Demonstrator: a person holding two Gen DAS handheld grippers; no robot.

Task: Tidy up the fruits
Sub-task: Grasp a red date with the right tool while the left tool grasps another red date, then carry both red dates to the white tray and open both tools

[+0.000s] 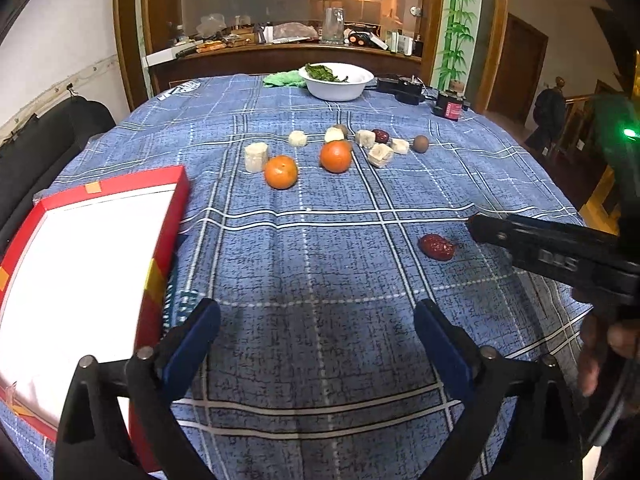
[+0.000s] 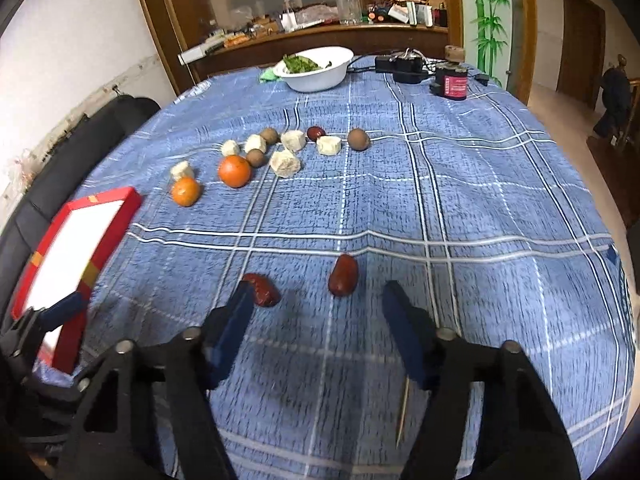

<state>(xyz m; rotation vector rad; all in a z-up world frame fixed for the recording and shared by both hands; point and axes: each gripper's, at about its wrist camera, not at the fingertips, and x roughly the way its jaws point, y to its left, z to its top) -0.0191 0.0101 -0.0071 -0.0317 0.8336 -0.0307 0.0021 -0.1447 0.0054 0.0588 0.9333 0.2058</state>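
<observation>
Two red dates lie on the blue plaid tablecloth (image 2: 460, 200). One date (image 2: 343, 275) sits just ahead of my right gripper (image 2: 318, 294), in line with the gap between its blue fingers. The other date (image 2: 264, 290) rests against the outside of the left finger. These jaws stand partly apart and press on nothing. My left gripper (image 1: 316, 312) hovers wide open over bare cloth, with a red date (image 1: 437, 247) ahead to its right. Two oranges (image 1: 281, 172) (image 1: 336, 156), pale chunks (image 2: 285, 163) and brown round fruits (image 2: 358, 139) are grouped farther back. A red box (image 1: 172, 184) with a white inside lies at the left.
A white bowl (image 2: 320, 82) of greens, a black jar with a red label (image 2: 454, 84) and a black device (image 2: 400, 66) stand at the far edge. A thin wooden stick (image 2: 402, 416) lies under my right gripper's right finger. A dark chair (image 1: 48, 140) is at the left.
</observation>
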